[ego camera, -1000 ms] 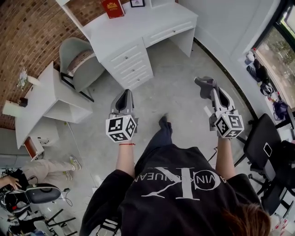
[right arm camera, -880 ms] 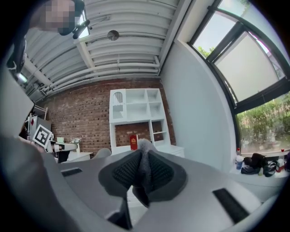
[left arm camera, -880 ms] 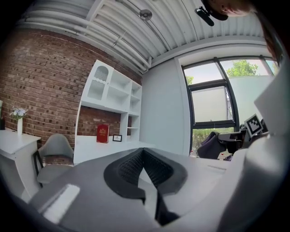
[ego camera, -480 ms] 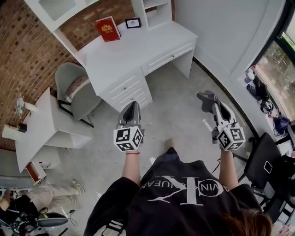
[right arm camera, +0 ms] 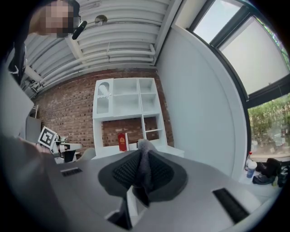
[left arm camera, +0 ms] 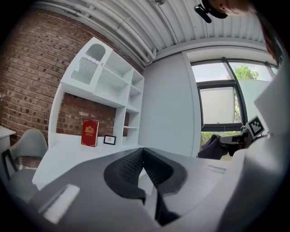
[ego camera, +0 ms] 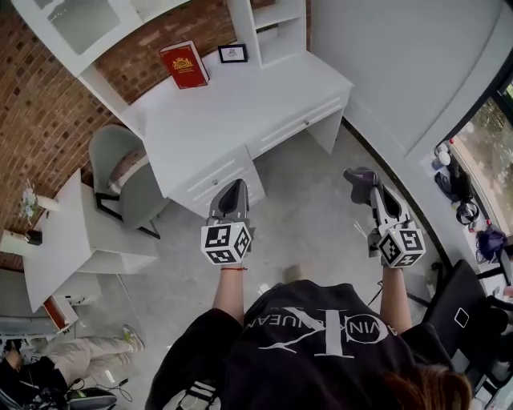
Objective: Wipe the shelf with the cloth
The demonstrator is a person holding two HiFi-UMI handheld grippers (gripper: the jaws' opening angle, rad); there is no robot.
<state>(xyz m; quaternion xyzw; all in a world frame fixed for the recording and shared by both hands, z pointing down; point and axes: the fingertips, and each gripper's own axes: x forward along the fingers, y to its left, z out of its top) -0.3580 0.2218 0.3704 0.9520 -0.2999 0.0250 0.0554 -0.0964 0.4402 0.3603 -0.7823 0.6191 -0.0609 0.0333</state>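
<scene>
**Brick-wall room, cloth held in right gripper, shelf not reached**

Brick wall [ego camera: 40, 88] at the back, with a white desk [ego camera: 240, 104] against it. A white shelf [ego camera: 276, 24] unit stands on the desk's far edge. On the desktop a red book [ego camera: 184, 66] stands upright, with a small picture frame [ego camera: 232, 54] just beside it. A grey chair [ego camera: 120, 172] sits at the desk's left end. The floor [ego camera: 304, 200] is bare grey concrete.

Both grippers are held level over the floor, pointing toward the desk.

Left gripper [ego camera: 234, 186]: its own view shows the jaw tips meeting, with nothing between the pads. It is closed and empty, and its tip is near the desk's drawer front.

Right gripper [ego camera: 358, 178]: the jaws are clamped together on the grey cloth [right arm camera: 144, 165]. A fold stands up between the ribbed pads, and a bunch hangs off the tip [ego camera: 361, 174].

The cloth is over the floor, right of the desk's corner and well apart from the shelf.
</scene>
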